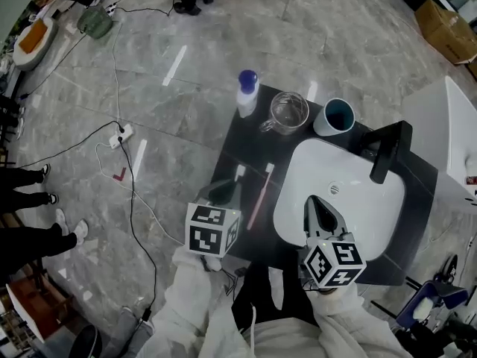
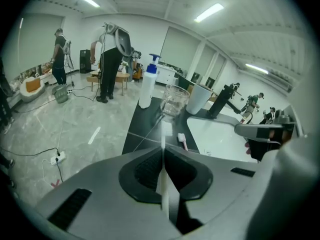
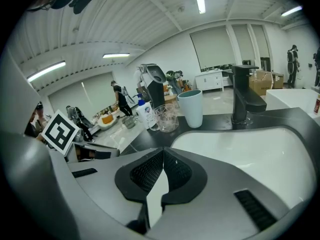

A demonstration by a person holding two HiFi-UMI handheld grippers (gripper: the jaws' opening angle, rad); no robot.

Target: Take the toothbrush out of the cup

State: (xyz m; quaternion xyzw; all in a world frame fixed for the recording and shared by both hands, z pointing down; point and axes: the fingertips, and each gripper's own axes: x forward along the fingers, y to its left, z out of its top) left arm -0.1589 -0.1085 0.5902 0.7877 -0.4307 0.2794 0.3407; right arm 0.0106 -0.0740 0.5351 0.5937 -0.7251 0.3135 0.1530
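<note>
We see the left gripper [image 1: 226, 191] clamped on a slim white toothbrush [image 1: 240, 173], over the dark countertop [image 1: 250, 144]. It is well apart from the clear glass mug [image 1: 288, 112] and the teal-lined white cup [image 1: 335, 117]. The right gripper [image 1: 319, 213], jaws together and empty, hangs over the white sink [image 1: 361, 200].

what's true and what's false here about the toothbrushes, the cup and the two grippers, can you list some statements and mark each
1. The left gripper is shut on a white toothbrush. True.
2. A toothbrush stands in the glass cup. False: the cup is empty.
3. A pink toothbrush lies on the counter. True.
4. The right gripper is open above the counter. False: it is shut, empty, over the sink.
</note>
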